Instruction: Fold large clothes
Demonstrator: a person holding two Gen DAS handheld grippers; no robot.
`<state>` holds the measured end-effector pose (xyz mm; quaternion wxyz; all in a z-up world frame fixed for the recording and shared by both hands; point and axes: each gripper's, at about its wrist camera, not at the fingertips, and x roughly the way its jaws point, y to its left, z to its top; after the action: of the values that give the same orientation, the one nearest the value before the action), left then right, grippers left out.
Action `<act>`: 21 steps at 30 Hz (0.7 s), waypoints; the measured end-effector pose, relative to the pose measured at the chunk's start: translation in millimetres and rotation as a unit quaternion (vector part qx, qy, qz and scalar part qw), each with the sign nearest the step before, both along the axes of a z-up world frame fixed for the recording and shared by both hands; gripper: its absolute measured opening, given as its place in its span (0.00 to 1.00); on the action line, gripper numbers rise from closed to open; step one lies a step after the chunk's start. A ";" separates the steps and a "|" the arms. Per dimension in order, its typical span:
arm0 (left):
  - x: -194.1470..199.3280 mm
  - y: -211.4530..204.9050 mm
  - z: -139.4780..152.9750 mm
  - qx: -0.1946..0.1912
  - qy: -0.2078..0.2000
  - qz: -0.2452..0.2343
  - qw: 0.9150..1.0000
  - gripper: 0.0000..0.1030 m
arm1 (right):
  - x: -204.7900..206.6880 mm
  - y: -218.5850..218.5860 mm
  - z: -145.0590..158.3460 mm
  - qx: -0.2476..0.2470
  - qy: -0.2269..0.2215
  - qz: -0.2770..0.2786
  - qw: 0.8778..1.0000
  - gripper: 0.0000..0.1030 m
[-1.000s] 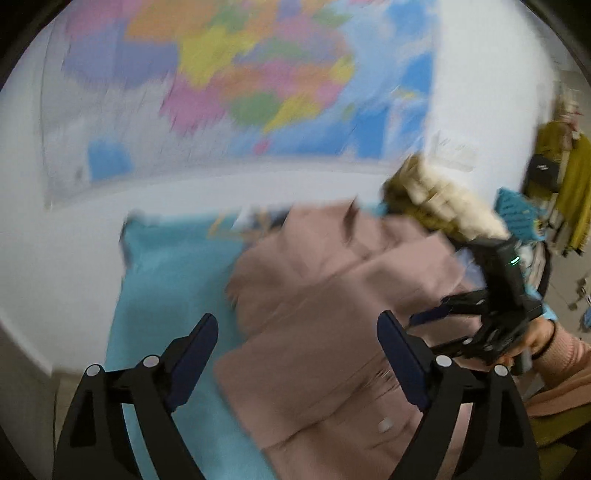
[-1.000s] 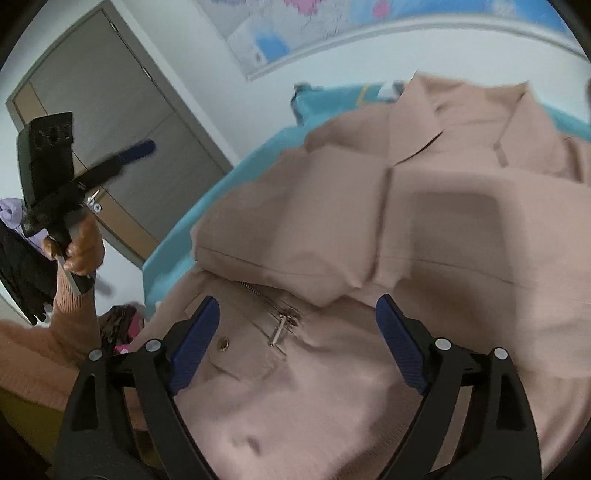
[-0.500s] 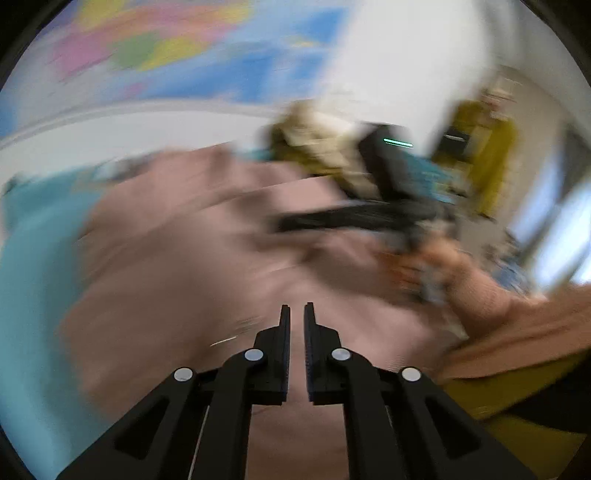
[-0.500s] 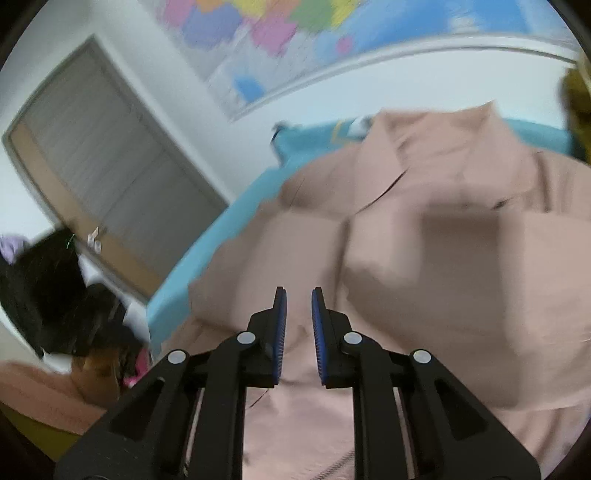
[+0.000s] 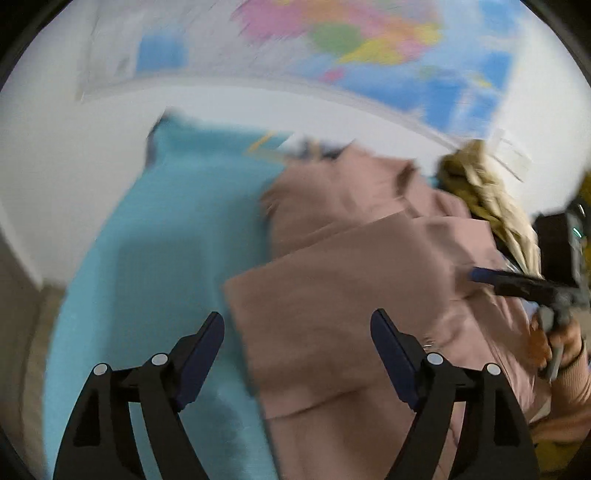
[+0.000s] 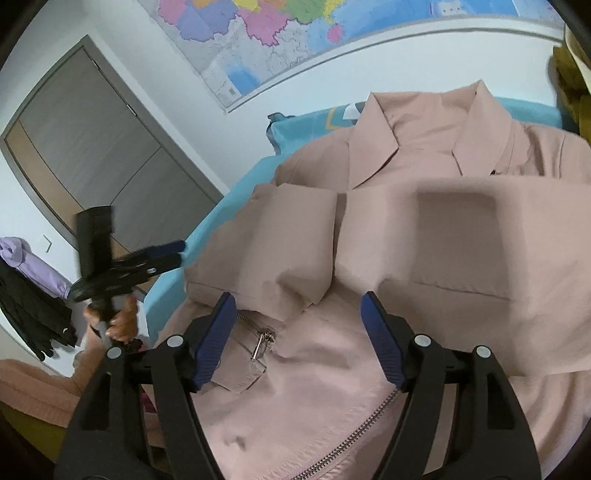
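A dusty-pink zip jacket (image 6: pixel 406 229) lies on a turquoise-covered table (image 5: pixel 177 243), collar at the far end, both sleeves folded in across the chest. It also shows blurred in the left wrist view (image 5: pixel 354 295). My left gripper (image 5: pixel 297 354) is open and empty, above the jacket's left edge. My right gripper (image 6: pixel 299 332) is open and empty, above the lower front by the metal zip pull (image 6: pixel 262 341). The other gripper shows in each view: the left one (image 6: pixel 173 254) and the right one (image 5: pixel 480 275).
A wall map (image 6: pixel 332 33) hangs behind the table. A grey door (image 6: pixel 92 147) is at the left, with dark and lilac clothes (image 6: pixel 33 280) hanging near it. A yellow-and-cream garment (image 5: pixel 487 206) lies at the table's far right.
Both grippers were shut half a second ago and are open now. The left gripper has swung back to the left, over the jacket's left edge.
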<state>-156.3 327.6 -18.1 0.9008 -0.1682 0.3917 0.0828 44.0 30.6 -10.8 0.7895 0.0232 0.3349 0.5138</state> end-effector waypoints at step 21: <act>55.6 -131.7 47.2 -0.097 -0.105 -0.244 0.959 0.03 | -50.6 -26.0 20.2 0.009 -0.085 0.026 0.996 0.80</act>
<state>-100.7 196.0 29.1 0.9091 -0.1624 0.3298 -0.1959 -6.7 4.6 9.4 0.8012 -0.0225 0.2628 0.5372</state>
